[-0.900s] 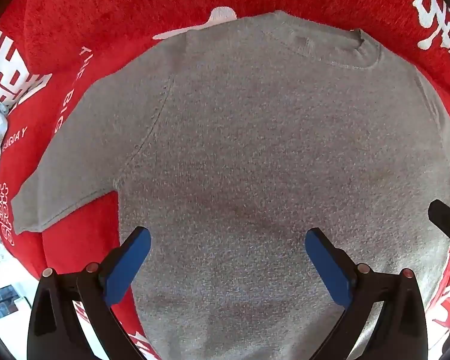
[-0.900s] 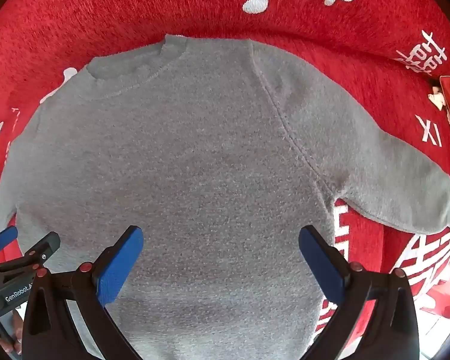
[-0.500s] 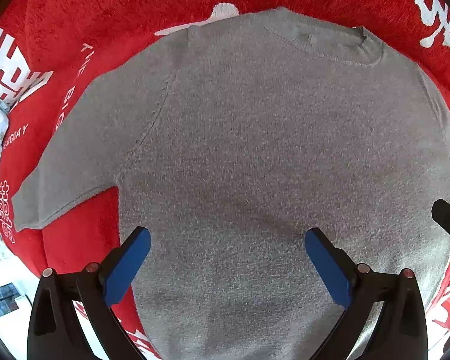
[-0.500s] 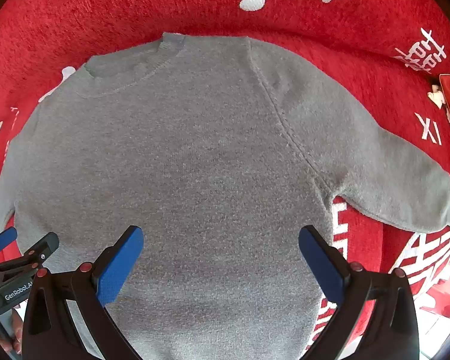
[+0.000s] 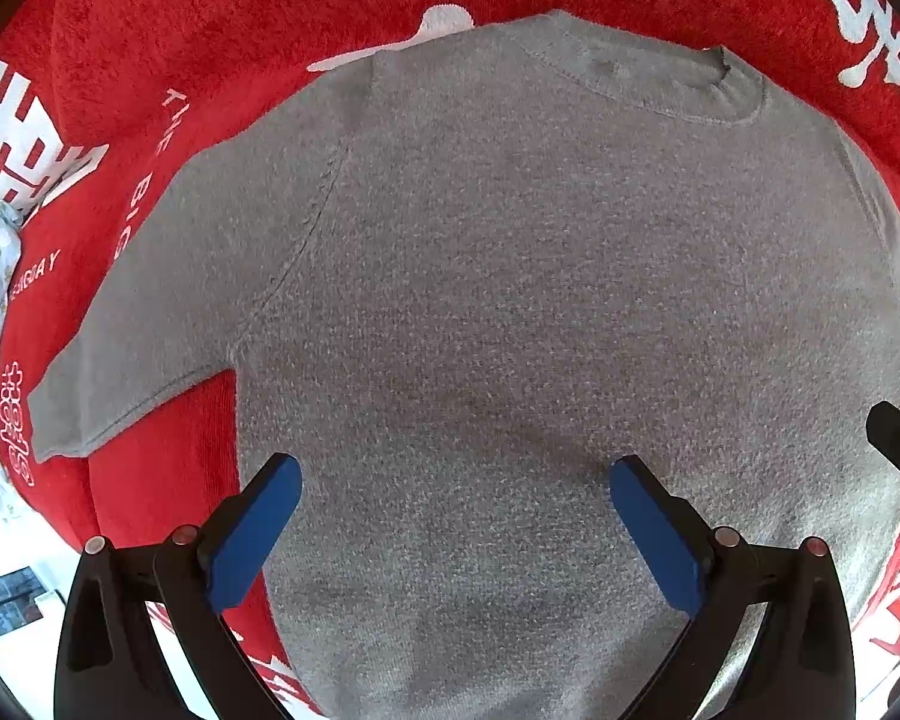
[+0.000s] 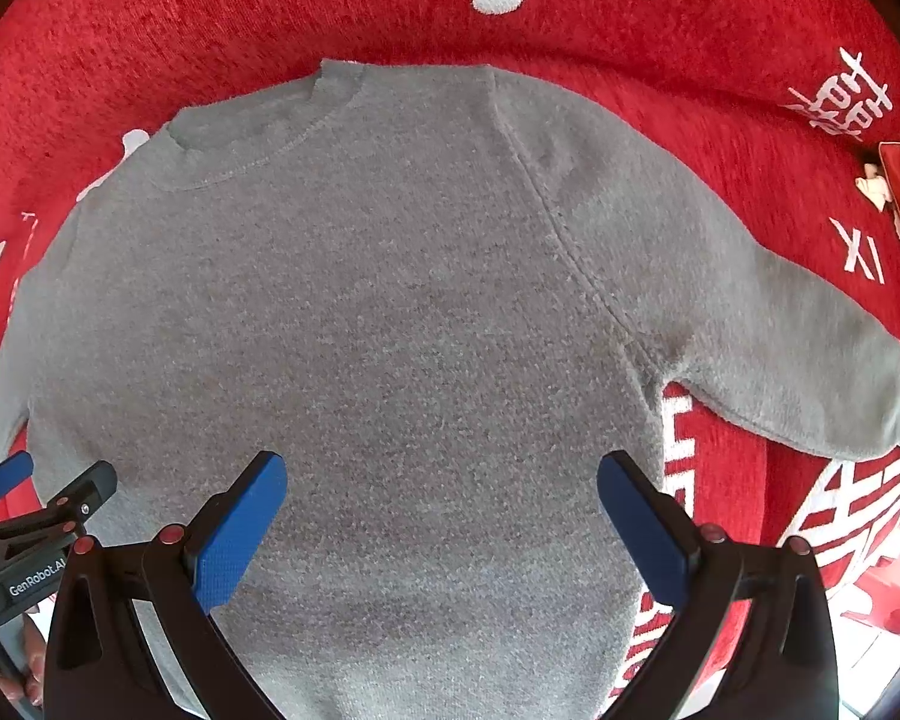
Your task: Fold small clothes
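The small grey knitted sweater [image 5: 510, 312] lies flat on the red printed plush blanket [image 5: 210, 12]. Left gripper [image 5: 450, 516] and right gripper [image 6: 438, 510] hover spread and empty. Likely soft, light, floppy: pinch the sleeves [image 6: 810, 360] at 9 and 3 o'clock.

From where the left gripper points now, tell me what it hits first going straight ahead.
The open left gripper would most likely meet the flat grey knitted sweater first, on its body panel; depth is unclear.

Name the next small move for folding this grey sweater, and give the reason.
Probably lower the right gripper toward the right sleeve to fold it inward: the grey knit sweater lies flat on the red blanket, sleeves spread, both grippers open, holding nothing.
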### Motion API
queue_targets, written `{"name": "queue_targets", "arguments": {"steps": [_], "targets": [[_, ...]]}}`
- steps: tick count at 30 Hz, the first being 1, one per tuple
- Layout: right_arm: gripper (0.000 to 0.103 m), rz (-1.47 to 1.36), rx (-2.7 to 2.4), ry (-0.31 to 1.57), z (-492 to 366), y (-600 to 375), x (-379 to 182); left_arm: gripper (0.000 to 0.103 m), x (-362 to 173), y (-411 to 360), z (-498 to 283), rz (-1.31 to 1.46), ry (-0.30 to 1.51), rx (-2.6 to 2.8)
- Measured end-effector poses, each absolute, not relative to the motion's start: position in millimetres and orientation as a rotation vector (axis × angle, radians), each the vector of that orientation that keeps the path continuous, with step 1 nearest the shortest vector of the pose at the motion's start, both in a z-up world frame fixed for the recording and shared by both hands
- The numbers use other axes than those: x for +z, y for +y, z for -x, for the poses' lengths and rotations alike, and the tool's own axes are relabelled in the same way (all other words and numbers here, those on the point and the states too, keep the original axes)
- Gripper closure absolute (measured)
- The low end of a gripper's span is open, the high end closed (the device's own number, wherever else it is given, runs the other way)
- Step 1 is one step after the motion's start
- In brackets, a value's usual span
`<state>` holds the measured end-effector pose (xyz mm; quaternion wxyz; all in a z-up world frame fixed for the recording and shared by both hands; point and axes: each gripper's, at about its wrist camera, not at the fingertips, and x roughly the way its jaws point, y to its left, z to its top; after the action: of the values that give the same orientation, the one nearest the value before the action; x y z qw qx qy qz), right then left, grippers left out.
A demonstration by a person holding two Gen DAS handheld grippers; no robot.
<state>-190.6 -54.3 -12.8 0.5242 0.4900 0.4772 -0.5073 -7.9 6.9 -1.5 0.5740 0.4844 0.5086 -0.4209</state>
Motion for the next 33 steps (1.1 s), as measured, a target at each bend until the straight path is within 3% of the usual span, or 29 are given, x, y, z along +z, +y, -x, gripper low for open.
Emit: {"name": "queue_targets", "arguments": {"steps": [33], "targets": [[0.000,-1.170,-1.210,1.139,194,-51,-8,0.000,11,17,9,-1.081,1.163,-1.011]]}}
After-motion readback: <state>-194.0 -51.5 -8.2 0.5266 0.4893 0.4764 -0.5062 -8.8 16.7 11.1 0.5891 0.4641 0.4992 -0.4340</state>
